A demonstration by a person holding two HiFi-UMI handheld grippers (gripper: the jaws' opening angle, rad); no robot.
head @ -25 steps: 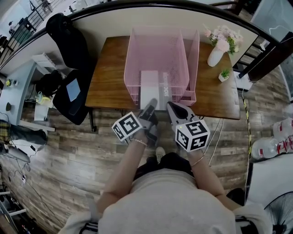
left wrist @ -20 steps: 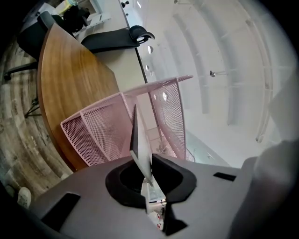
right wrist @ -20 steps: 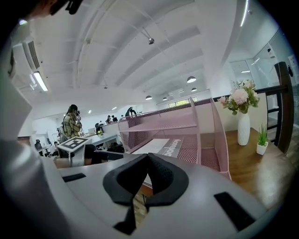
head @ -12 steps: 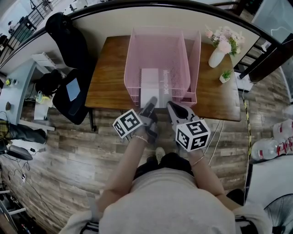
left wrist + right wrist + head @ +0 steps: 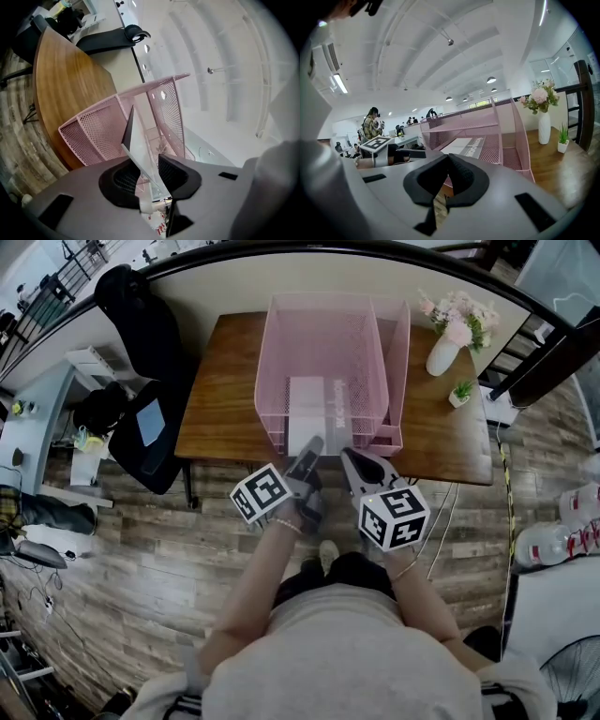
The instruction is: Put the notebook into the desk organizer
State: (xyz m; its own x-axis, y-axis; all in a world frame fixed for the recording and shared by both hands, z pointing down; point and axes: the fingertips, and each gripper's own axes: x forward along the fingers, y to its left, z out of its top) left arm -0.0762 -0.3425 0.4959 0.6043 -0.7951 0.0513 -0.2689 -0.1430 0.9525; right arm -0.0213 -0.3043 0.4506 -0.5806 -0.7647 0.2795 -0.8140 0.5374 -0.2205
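Notebook (image 5: 307, 416) in pink organizer (image 5: 323, 334), desk (image 5: 217, 390), frame centre. Left gripper (image 5: 311, 448) jaws opening around notebook's edge; right gripper (image 5: 350, 459) jaws pressed together.

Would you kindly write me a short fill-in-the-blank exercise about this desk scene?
1. The white notebook lies inside the ____ wire-mesh desk organizer.
2. The organizer stands on a brown ____ table.
3. In the head view, the white vase of pink flowers stands to the organizer's ____.
4. The right tool has its jaws shut, with ____ between them.

Missing words: pink; wooden; right; nothing.
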